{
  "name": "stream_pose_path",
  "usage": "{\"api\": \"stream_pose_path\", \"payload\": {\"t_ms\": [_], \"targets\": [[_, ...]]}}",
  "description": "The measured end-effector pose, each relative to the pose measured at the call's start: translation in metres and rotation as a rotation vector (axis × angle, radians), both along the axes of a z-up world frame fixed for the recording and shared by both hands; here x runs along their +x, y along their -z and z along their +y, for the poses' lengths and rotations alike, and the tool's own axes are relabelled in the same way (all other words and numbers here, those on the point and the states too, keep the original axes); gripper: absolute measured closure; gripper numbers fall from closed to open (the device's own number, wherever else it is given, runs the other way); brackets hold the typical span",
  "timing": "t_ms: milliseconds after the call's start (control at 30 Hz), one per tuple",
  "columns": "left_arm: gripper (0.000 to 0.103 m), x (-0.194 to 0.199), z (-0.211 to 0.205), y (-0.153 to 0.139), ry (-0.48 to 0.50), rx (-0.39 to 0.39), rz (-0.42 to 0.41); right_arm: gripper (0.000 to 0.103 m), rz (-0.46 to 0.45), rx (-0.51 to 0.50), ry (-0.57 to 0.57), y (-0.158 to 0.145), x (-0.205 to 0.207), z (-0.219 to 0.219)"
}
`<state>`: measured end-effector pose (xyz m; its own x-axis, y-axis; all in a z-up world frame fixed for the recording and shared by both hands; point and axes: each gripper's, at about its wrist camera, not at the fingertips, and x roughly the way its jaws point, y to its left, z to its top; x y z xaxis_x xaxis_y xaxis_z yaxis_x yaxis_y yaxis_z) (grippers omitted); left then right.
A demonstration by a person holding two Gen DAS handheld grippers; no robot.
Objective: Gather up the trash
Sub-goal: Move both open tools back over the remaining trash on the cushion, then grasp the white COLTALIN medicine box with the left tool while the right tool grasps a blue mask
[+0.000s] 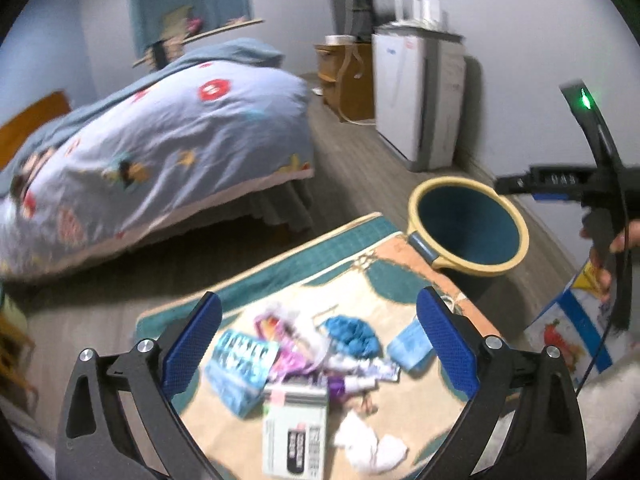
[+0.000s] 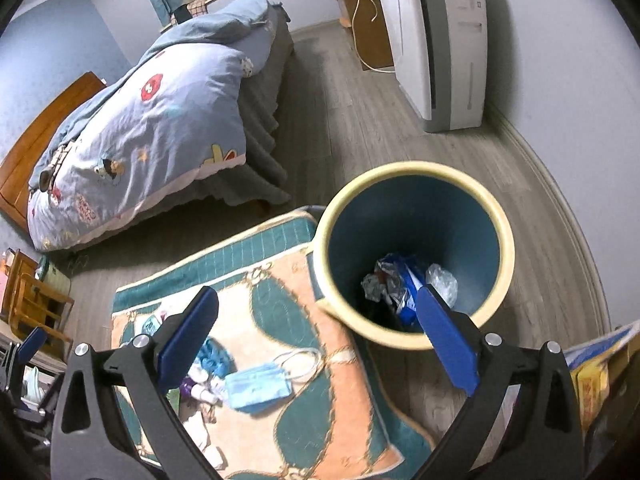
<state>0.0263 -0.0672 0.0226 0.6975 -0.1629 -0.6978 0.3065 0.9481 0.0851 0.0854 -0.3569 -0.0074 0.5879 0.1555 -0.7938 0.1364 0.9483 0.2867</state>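
Observation:
A teal bin with a cream rim (image 2: pixel 504 236) stands on the floor at the rug's corner, with crumpled wrappers (image 2: pixel 394 280) at its bottom. My right gripper (image 2: pixel 316 338) hangs open and empty above the rug beside the bin. In the left wrist view the bin (image 1: pixel 468 226) is ahead to the right. My left gripper (image 1: pixel 320 344) is open and empty above a pile of trash on the rug (image 1: pixel 360 280): a blue face mask (image 1: pixel 410 348), a blue wrapper (image 1: pixel 240 364), a grey box (image 1: pixel 296 432), white tissue (image 1: pixel 372 444) and purple packets. The mask (image 2: pixel 258 386) also lies below my right gripper.
A bed with a blue quilt (image 2: pixel 140 128) fills the left. A white appliance (image 2: pixel 444 44) stands against the far wall beside a wooden cabinet (image 1: pixel 344 76). A printed carton (image 1: pixel 576 332) sits at the right. Wooden furniture (image 2: pixel 32 304) is at the left edge.

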Motion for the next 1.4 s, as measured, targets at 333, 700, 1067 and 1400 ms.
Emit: {"api": "stream_pose_path", "payload": {"t_ms": [333, 700, 1067, 1400], "targets": [[0.006, -0.017, 0.088, 0.006, -0.191, -0.1, 0.017, 0.006, 0.029, -0.012, -0.048, 0.009, -0.024, 0.046], [0.006, -0.011, 0.122, 0.021, -0.247, -0.076, 0.046, 0.006, 0.103, -0.004, -0.062, 0.035, -0.025, 0.079], [0.006, 0.004, 0.133, 0.071, -0.257, 0.029, 0.176, 0.006, 0.229, 0.017, -0.099, 0.085, -0.018, 0.116], [0.006, -0.004, 0.097, 0.106, -0.152, 0.012, 0.278, 0.006, 0.279, -0.082, -0.169, 0.106, -0.02, 0.138]]}}
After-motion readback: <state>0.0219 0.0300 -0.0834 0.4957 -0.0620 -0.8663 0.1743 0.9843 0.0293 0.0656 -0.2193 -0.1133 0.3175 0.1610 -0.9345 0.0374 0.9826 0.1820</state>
